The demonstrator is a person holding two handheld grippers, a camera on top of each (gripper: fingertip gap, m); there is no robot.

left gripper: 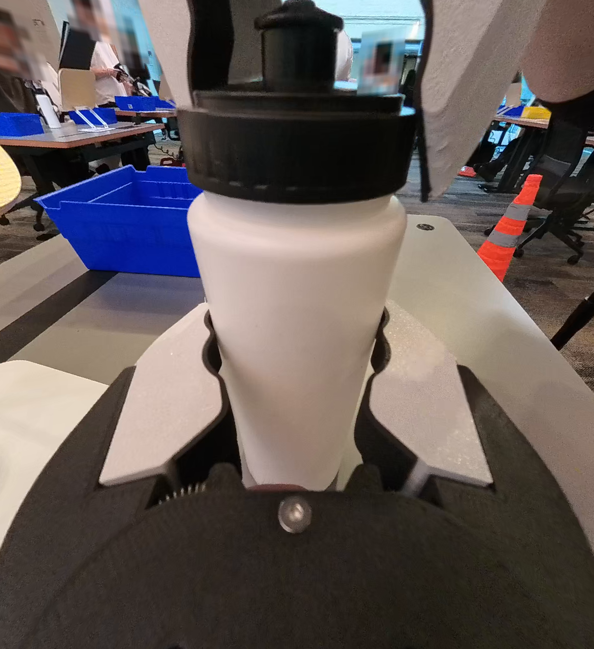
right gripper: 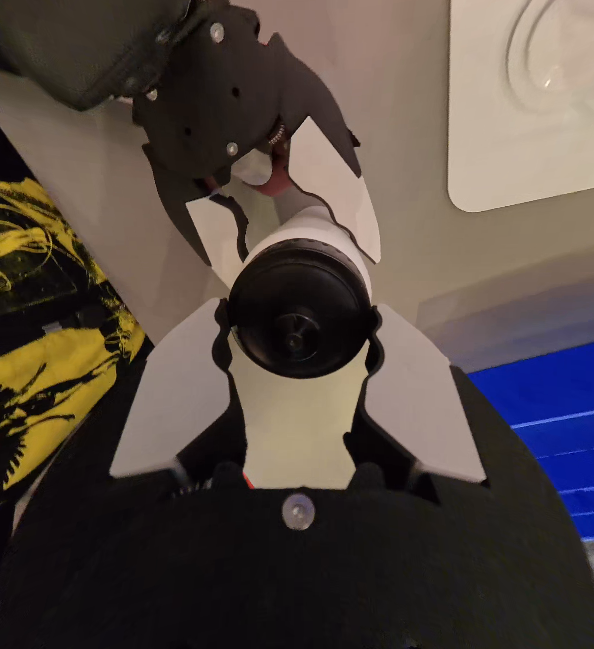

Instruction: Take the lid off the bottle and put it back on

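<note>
Left gripper [left gripper: 295, 347] clamps bottle [left gripper: 297, 316] body. Right gripper [right gripper: 298, 337] grips lid [right gripper: 297, 312] rim. Lid sits on bottle; whether unscrewing or refitting, cannot tell.

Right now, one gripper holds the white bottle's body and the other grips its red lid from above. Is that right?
Nearly. The lid is black, not red, as the right wrist view shows. The left gripper does hold the white bottle, and the right gripper closes on the lid from above.
</note>
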